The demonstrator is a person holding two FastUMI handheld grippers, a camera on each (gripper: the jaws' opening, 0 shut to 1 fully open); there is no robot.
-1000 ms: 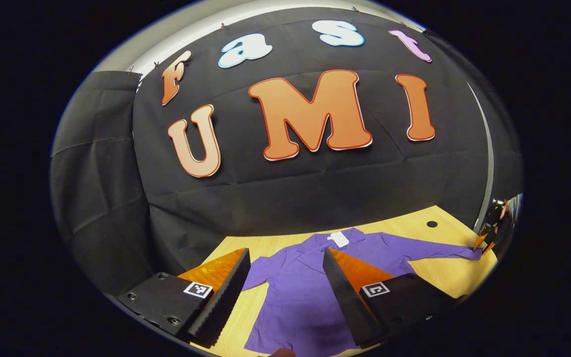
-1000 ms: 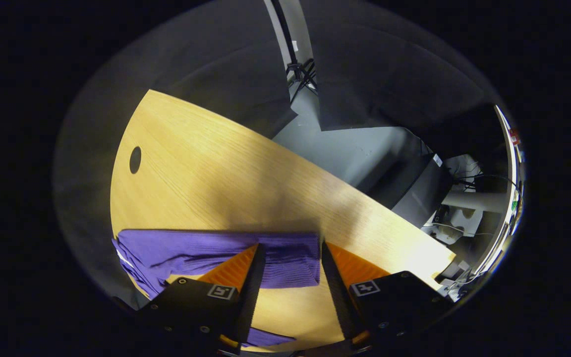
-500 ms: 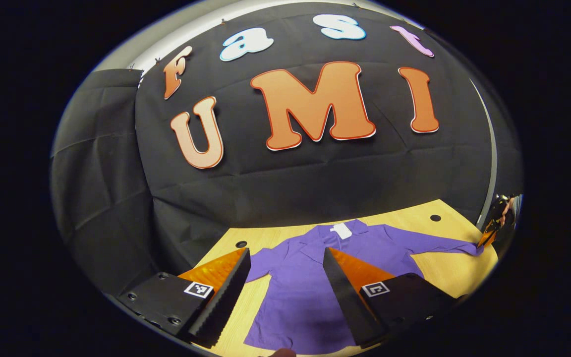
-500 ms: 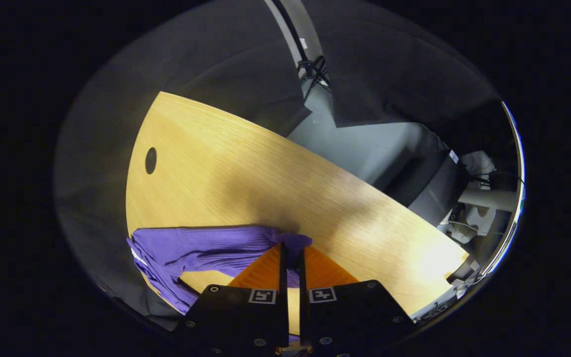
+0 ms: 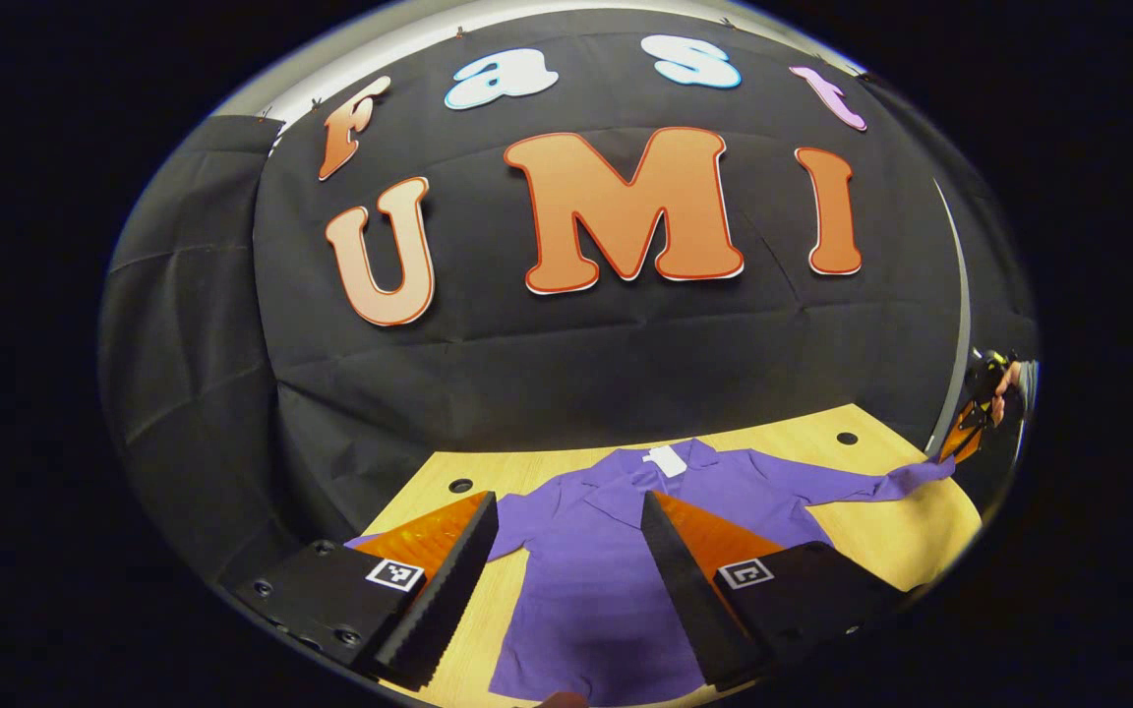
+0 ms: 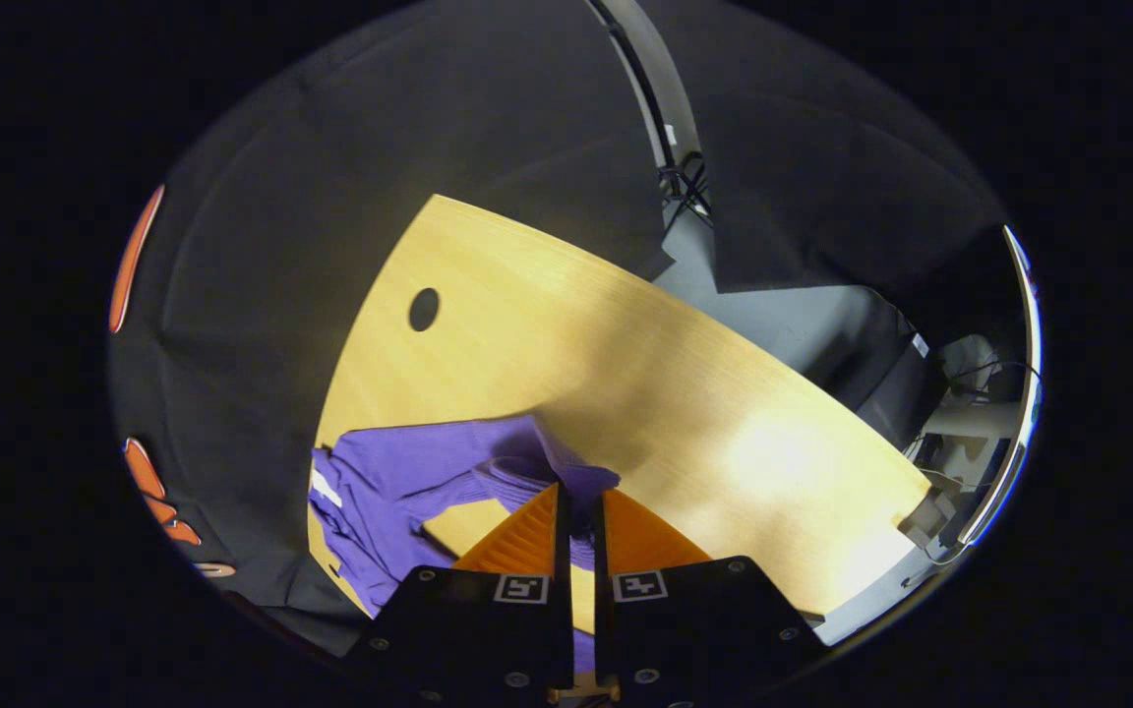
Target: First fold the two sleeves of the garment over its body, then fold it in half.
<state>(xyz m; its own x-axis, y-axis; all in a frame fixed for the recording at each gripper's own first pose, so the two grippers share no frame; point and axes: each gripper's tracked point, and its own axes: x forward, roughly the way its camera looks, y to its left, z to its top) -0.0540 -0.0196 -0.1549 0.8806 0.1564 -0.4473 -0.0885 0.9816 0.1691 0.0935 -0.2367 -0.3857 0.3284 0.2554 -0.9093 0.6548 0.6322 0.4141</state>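
A purple long-sleeved shirt [image 5: 616, 551] lies flat on the wooden table [image 5: 881, 536], collar toward the booth wall. My left gripper [image 5: 566, 506] hovers open above the shirt's body with nothing between its fingers. At the far right of the left gripper view, the right gripper [image 5: 955, 454] holds the cuff of the right sleeve [image 5: 852, 482] lifted off the table. In the right gripper view, my right gripper [image 6: 576, 497] is shut on that sleeve cuff [image 6: 566, 477], and the sleeve [image 6: 429, 467] trails left toward the shirt's body [image 6: 360, 541].
The table [image 6: 626, 374] has round cable holes [image 6: 423, 309] near its back edge [image 5: 847, 438] [image 5: 460, 485]. Beyond the table's right edge I see grey floor, a stand and cables [image 6: 960, 383]. A hand [image 5: 1004, 379] holds the right gripper.
My right gripper closed on the sleeve cuff and raised it off the table, bunching the sleeve. My left gripper stayed open above the shirt and drew back slightly.
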